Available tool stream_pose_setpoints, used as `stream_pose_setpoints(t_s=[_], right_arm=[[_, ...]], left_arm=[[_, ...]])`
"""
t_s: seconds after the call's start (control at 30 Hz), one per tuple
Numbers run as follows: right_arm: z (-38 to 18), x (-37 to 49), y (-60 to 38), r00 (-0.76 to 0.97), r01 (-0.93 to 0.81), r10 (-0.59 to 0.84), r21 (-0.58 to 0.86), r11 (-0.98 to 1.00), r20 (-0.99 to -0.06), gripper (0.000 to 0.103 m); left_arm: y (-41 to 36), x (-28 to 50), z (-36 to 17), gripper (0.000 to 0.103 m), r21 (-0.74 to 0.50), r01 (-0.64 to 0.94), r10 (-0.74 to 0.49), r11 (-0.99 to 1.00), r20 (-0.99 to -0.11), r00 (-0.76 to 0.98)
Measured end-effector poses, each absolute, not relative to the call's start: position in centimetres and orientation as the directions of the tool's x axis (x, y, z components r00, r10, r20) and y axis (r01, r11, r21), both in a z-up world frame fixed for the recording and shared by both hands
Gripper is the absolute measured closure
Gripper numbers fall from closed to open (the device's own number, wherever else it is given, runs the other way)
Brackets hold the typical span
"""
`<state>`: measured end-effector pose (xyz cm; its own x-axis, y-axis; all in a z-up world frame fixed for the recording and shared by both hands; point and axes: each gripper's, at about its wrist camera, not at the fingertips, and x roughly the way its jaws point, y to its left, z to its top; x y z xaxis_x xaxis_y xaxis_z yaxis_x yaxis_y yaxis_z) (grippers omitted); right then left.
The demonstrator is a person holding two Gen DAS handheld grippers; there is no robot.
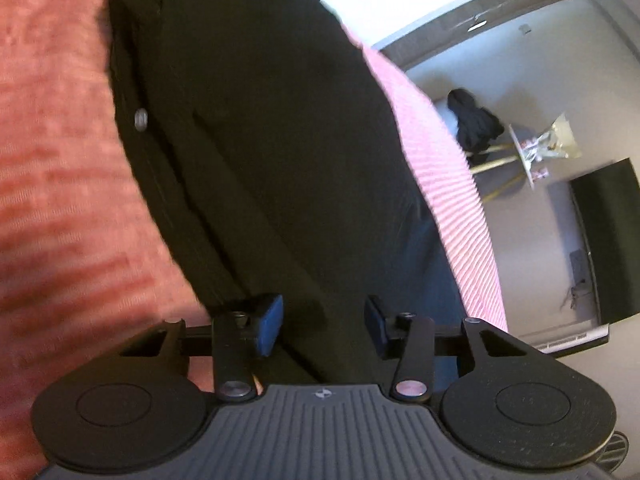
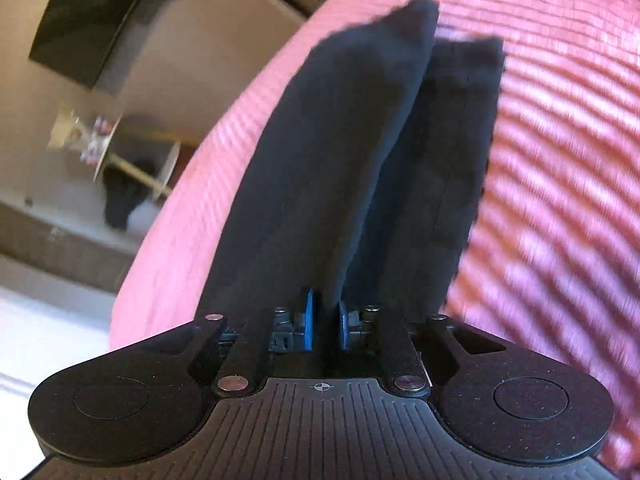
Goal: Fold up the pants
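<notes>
Black pants (image 1: 260,140) lie on a pink ribbed bedspread (image 1: 52,160). A metal button (image 1: 141,119) shows near their left edge in the left wrist view. My left gripper (image 1: 323,326) is open, its blue pads (image 1: 269,326) apart just above the dark cloth, holding nothing. In the right wrist view my right gripper (image 2: 325,320) is shut on a fold of the pants (image 2: 360,152), which stretch away from the pads in two leg-like panels over the bedspread (image 2: 560,160).
The bed's edge (image 1: 460,184) drops off to the right in the left wrist view. Beyond it stand a small round table (image 1: 524,152) with a dark garment (image 1: 476,124) beside it, and a black TV (image 1: 608,240) on the wall.
</notes>
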<state>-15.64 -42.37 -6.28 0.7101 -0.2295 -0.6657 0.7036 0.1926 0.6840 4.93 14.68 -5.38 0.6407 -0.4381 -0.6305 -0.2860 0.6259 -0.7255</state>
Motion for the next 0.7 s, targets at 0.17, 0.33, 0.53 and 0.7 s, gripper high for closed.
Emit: stream_pose_setpoints(t_s=[0.17, 0.33, 0.53, 0.7], right_arm=[[-5.5, -15.5, -41.0, 0.721, 0.692, -0.176, 0.681, 0.240, -0.670, 0.076], [-5.2, -15.2, -39.8, 0.734, 0.670, -0.099, 0.695, 0.260, -0.671, 0.073], [-5.4, -14.5, -39.6, 0.753, 0.642, -0.062, 0.711, 0.288, -0.655, 0.085], [-5.2, -14.6, -39.7, 0.782, 0.609, -0.061, 0.739, 0.289, -0.620, 0.094]], left_arm=[[13.4, 4.9, -5.1, 0.052, -0.689, -0.274, -0.432, 0.671, -0.663, 0.611], [13.1, 5.6, -5.0, 0.038, -0.699, -0.295, -0.442, 0.651, -0.665, 0.602], [13.2, 6.1, -5.6, 0.039, -0.706, -0.298, -0.446, 0.643, -0.661, 0.604], [13.8, 5.5, -5.7, 0.067, -0.707, -0.329, -0.427, 0.626, -0.664, 0.614]])
